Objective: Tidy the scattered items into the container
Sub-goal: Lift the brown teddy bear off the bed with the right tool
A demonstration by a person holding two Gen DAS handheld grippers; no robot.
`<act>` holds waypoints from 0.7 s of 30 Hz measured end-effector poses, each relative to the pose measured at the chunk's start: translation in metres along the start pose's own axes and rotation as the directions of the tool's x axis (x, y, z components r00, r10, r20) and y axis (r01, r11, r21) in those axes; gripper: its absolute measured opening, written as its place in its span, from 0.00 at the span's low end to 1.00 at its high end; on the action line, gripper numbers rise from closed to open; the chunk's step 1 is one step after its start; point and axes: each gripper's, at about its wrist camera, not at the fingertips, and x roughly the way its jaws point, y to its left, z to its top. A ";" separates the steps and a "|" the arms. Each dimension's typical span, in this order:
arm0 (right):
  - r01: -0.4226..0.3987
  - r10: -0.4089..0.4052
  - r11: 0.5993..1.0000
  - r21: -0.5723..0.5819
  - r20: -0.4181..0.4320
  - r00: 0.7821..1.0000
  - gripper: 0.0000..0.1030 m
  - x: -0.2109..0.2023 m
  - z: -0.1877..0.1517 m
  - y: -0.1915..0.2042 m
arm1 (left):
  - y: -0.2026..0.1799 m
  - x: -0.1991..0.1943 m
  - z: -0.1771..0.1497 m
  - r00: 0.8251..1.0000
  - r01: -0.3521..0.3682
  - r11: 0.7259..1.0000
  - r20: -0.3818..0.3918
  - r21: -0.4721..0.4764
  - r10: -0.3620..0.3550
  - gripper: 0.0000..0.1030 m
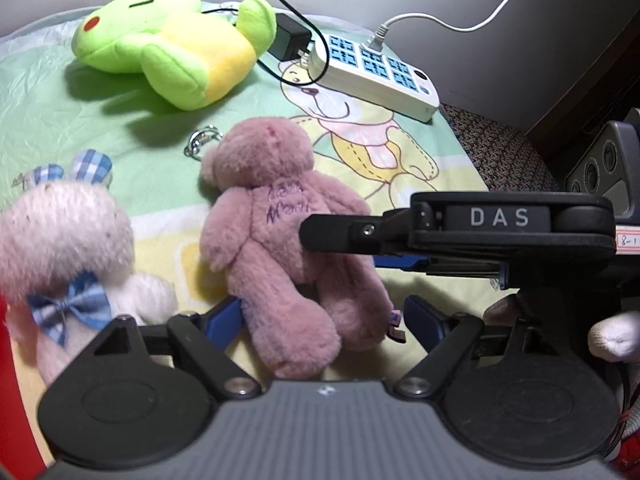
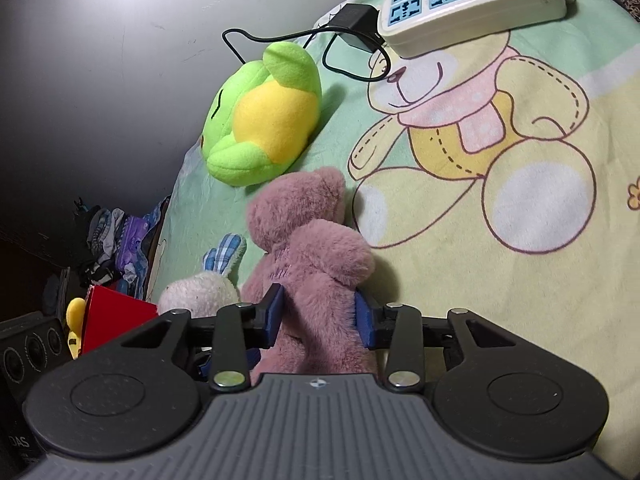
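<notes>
A pink plush bear (image 1: pixel 276 240) lies face down on the cartoon blanket (image 1: pixel 400 160). In the left wrist view my left gripper (image 1: pixel 324 320) straddles the bear's legs, its blue pads (image 1: pixel 226 320) standing beside the fur without squeezing it. My right gripper (image 1: pixel 352 246) reaches in from the right at the bear's back. In the right wrist view the right gripper (image 2: pixel 319 318) is shut on the bear (image 2: pixel 316 280), its blue pads (image 2: pixel 274 316) pressed into the fur. A white bunny plush (image 1: pixel 64 240) with a blue bow lies left of the bear. A green frog plush (image 1: pixel 160 44) lies farther back.
A white power strip (image 1: pixel 376 68) with a black adapter (image 1: pixel 288 38) and cables sits at the blanket's far edge. A metal key ring (image 1: pixel 202 140) lies by the bear's head. A red container (image 2: pixel 116 308) stands past the bunny, beside a speaker (image 2: pixel 28 352) and a clothes pile (image 2: pixel 116 240).
</notes>
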 end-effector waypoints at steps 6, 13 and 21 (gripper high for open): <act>0.002 -0.003 1.000 -0.008 -0.061 0.998 0.39 -0.026 -0.041 0.002 | -0.021 -0.023 -0.044 0.998 0.045 0.996 -0.058 0.072 -0.041 0.83; 0.019 -0.026 0.999 -0.046 -0.162 0.987 0.41 -0.047 -0.095 0.007 | -0.026 -0.048 -0.087 0.989 0.082 0.987 -0.130 0.138 -0.064 0.83; 0.069 -0.069 0.998 0.007 -0.028 0.997 0.45 -0.070 -0.090 0.002 | -0.019 -0.070 -0.081 0.999 0.044 0.993 -0.022 0.112 -0.042 0.88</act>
